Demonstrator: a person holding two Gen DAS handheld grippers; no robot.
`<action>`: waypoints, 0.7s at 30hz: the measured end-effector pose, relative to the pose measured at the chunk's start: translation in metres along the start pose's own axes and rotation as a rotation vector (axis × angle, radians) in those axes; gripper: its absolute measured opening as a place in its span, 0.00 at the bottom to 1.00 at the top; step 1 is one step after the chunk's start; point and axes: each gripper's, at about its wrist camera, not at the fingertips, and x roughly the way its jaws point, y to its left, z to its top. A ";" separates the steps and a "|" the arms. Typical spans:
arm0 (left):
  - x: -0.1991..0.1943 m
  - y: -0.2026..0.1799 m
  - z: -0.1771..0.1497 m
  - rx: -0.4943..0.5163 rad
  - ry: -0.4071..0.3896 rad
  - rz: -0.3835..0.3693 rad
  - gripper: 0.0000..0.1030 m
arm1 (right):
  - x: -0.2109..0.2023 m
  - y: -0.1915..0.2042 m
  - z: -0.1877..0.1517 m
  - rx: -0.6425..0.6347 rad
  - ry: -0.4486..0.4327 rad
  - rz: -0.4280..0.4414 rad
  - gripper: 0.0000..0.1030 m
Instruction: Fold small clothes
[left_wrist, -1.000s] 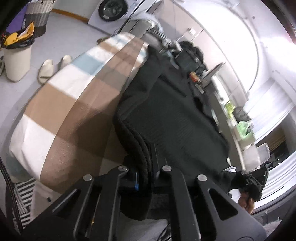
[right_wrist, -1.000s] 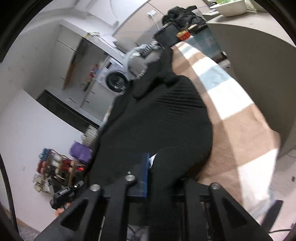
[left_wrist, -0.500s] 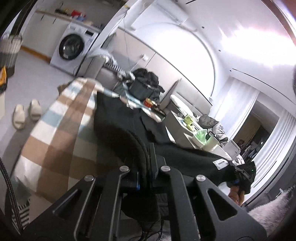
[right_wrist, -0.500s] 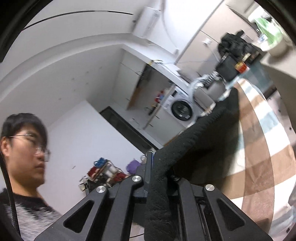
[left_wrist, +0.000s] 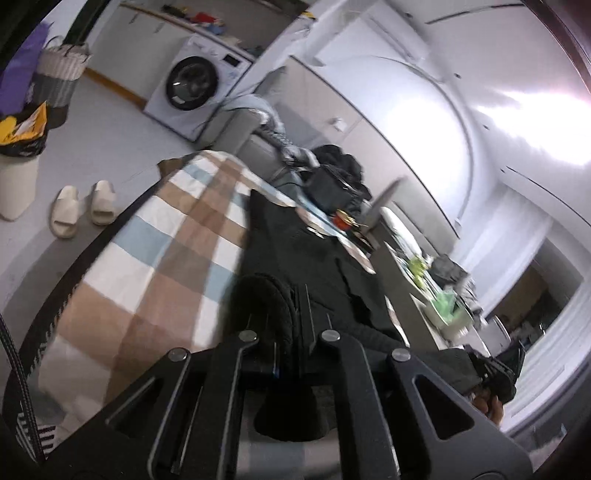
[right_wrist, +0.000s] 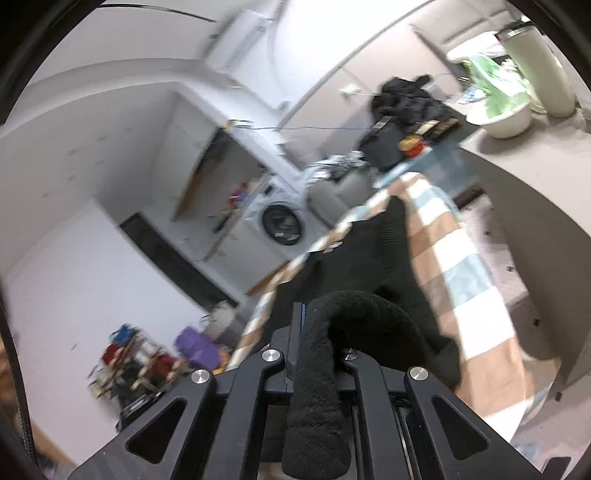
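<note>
Garment: the black knit garment (left_wrist: 295, 258) runs from lower centre of the left wrist view up toward the middle, lying on the checked blanket (left_wrist: 166, 258); its far end rests flat while the near edge is lifted.
Left claw: your left claw (left_wrist: 301, 325) is clamped tight on a thick rolled edge of the black knit, low in the frame — nothing else between the jaws.
Right claw: your right claw (right_wrist: 317, 354) is likewise closed hard on the other corner of that near edge; the fabric loops over the fingers and hangs down at bottom centre of the right wrist view.
Step in hand: by my reading, you are carrying the near hem up and over toward the far end to make the first fold.
How to do it well: hold both corners at the same height and keep the edge between them taut, so the fold line runs straight across the blanket and not on a slant.
Landing: aim the held edge at the far end of the garment, upper centre of the left wrist view, and lower it flat before you let go — releasing high would probably let the thick knit bunch.
Watch: the clutter (left_wrist: 332, 184) beyond the blanket's far end sits near the garment; stop short of it.
Blur: both views are smeared, so whether the sleeves are tucked in I cannot tell.
</note>
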 end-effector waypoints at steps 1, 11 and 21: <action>0.011 0.005 0.007 -0.009 -0.005 0.011 0.03 | 0.010 -0.004 0.005 0.010 0.004 -0.032 0.04; 0.169 0.028 0.062 -0.036 0.117 0.150 0.04 | 0.131 -0.052 0.049 0.176 0.147 -0.241 0.13; 0.207 0.057 0.050 -0.058 0.190 0.203 0.13 | 0.130 -0.083 0.045 0.153 0.203 -0.307 0.22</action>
